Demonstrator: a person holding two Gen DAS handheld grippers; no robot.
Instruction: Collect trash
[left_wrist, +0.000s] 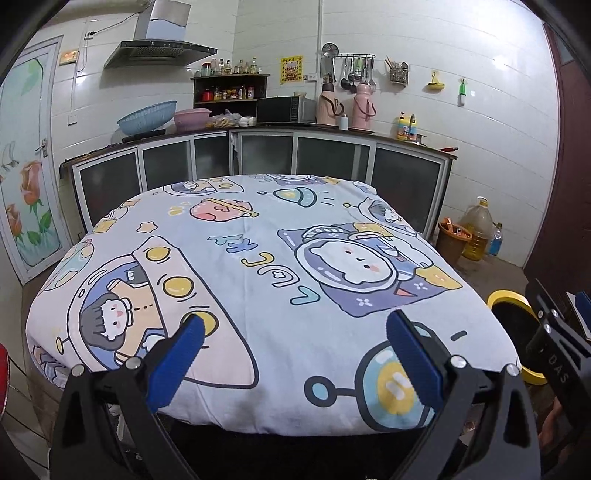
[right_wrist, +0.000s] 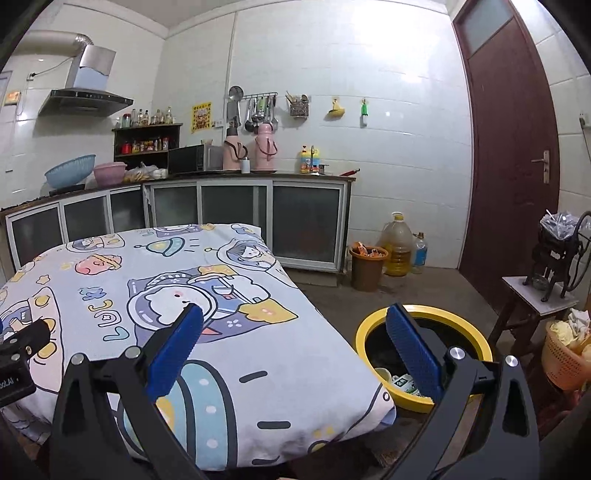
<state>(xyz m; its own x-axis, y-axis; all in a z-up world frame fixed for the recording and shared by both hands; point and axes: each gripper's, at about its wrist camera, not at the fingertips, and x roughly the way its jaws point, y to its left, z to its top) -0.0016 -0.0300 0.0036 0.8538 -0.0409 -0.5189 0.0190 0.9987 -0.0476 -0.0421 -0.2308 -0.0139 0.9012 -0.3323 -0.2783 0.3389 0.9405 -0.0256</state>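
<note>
A table covered with a cartoon-print cloth (left_wrist: 258, 258) fills the left wrist view; no trash shows on it. It also shows in the right wrist view (right_wrist: 147, 295). A yellow-rimmed bin (right_wrist: 424, 332) stands on the floor right of the table, with a cup and a white-green wrapper (right_wrist: 404, 382) inside. The bin's rim shows in the left wrist view (left_wrist: 506, 299). My left gripper (left_wrist: 295, 328) is open and empty over the table's near edge. My right gripper (right_wrist: 295, 317) is open and empty between the table's right edge and the bin.
A brown bucket with trash (right_wrist: 367, 267), an oil jug (right_wrist: 397, 245) and a bottle (right_wrist: 419, 253) stand by the counter (right_wrist: 221, 181). A brown door (right_wrist: 517, 147), a small stand (right_wrist: 535, 295) and an orange basket (right_wrist: 565, 354) are at the right.
</note>
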